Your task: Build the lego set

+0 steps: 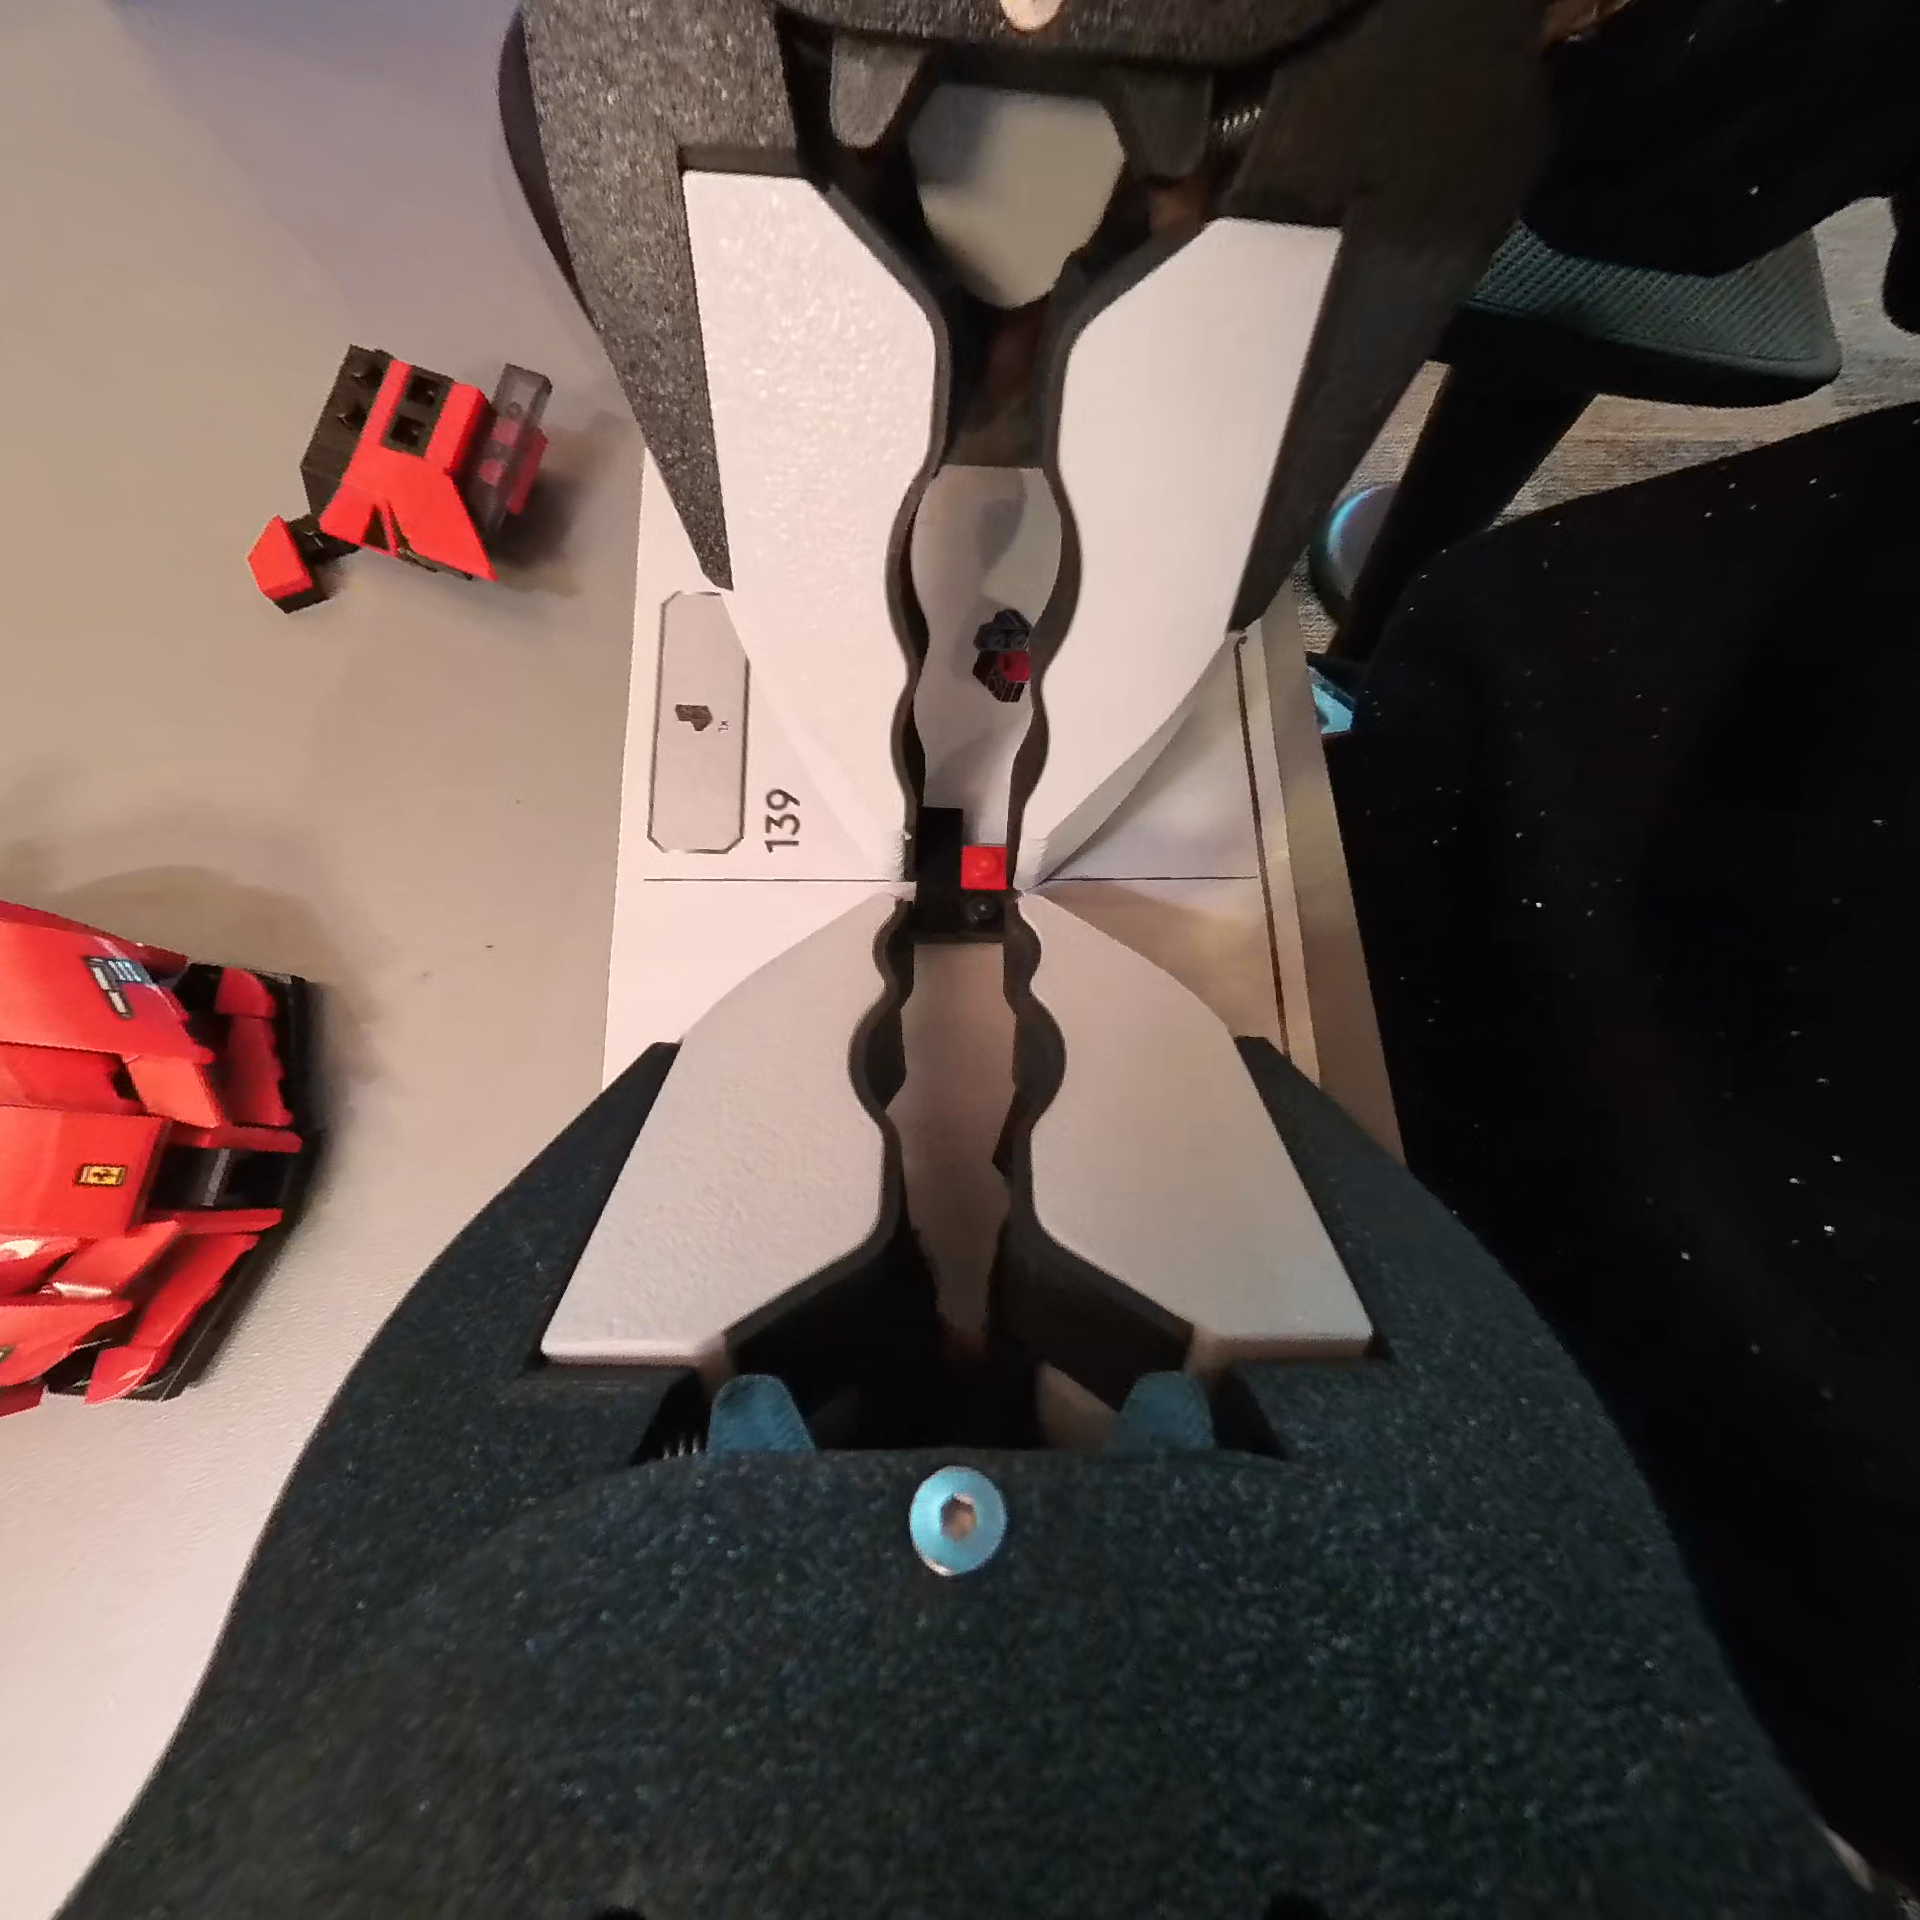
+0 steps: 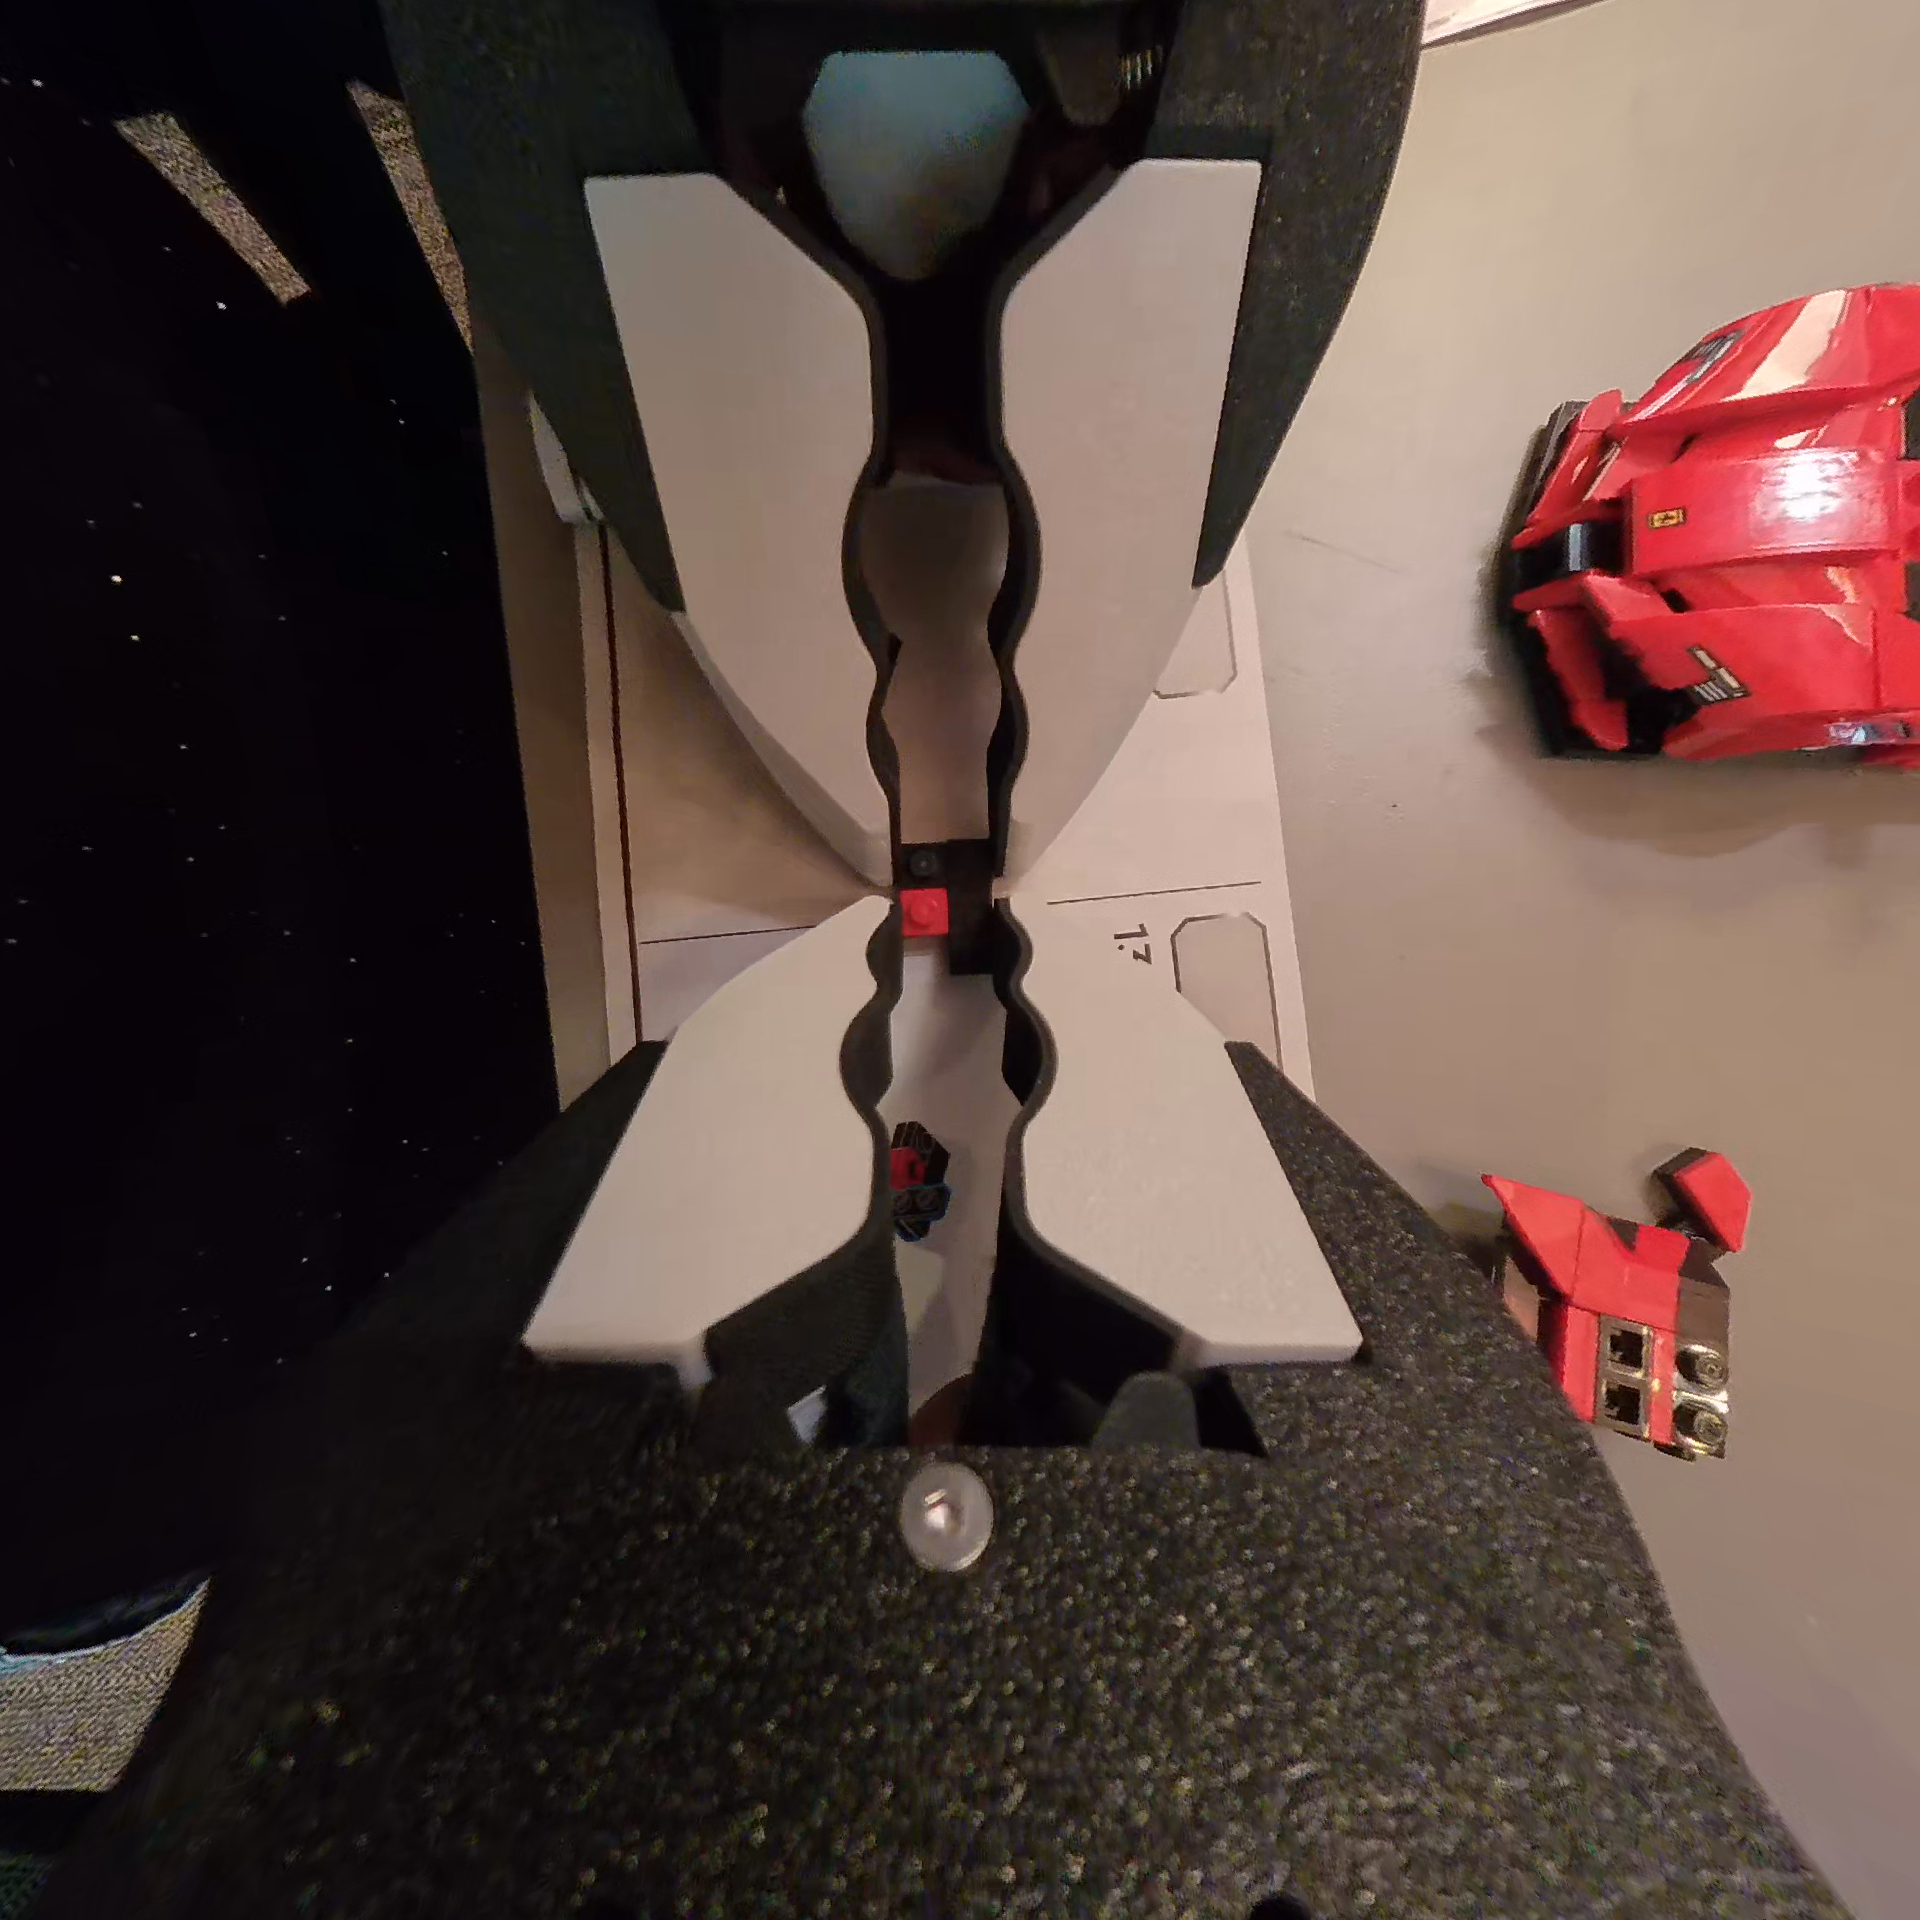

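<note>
At frame centre your left claw (image 1: 956, 940) and right claw (image 2: 945, 935) meet tip to tip, both clamped on one small black-and-red brick piece (image 1: 961, 878) above the instruction booklet (image 1: 748, 935), its long axis running along the claws.

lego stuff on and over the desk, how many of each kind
red car: 1
loose red and black sub-build on the desk: 1
small black and red piece pinched between both grippers: 1
instruction booklet: 1
grippers, left and right: 2
total: 6
</note>
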Demonstrator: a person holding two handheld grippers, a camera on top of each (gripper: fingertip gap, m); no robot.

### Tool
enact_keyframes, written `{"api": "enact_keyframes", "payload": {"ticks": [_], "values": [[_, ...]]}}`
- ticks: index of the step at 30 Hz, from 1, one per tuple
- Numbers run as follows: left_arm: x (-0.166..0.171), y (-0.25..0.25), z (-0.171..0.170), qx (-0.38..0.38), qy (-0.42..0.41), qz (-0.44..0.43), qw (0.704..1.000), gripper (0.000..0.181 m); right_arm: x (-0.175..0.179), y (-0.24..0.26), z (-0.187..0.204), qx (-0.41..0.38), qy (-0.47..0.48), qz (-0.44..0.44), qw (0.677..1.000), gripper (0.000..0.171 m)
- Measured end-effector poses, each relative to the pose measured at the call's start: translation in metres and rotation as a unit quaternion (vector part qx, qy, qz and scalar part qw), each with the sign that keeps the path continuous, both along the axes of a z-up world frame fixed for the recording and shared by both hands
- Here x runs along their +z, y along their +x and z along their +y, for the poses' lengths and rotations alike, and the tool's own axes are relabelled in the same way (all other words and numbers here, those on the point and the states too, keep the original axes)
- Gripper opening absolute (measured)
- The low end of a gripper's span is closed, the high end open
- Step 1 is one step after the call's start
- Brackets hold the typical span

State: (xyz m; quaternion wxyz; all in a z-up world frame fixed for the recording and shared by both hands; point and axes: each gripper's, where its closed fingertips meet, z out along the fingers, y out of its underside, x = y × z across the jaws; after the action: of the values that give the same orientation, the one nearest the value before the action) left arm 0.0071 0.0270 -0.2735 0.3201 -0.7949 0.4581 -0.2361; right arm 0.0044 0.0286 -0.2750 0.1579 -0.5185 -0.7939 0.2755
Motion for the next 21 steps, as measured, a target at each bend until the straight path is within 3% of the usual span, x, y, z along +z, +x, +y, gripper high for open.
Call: {"api": "enact_keyframes", "payload": {"ticks": [18,21], "values": [[-0.0005,0.0004,-0.0018,-0.011,0.029,0.016,0.999,0.016,-0.0001,0.0008,-0.0023,0.022,0.005,-0.009,1.0,0.017],[-0.0005,0.0006,-0.0024,-0.012,0.022,0.012,1.0,0.016,0.0019,0.0048,-0.001,0.025,0.001,-0.014,1.0,0.029]]}}
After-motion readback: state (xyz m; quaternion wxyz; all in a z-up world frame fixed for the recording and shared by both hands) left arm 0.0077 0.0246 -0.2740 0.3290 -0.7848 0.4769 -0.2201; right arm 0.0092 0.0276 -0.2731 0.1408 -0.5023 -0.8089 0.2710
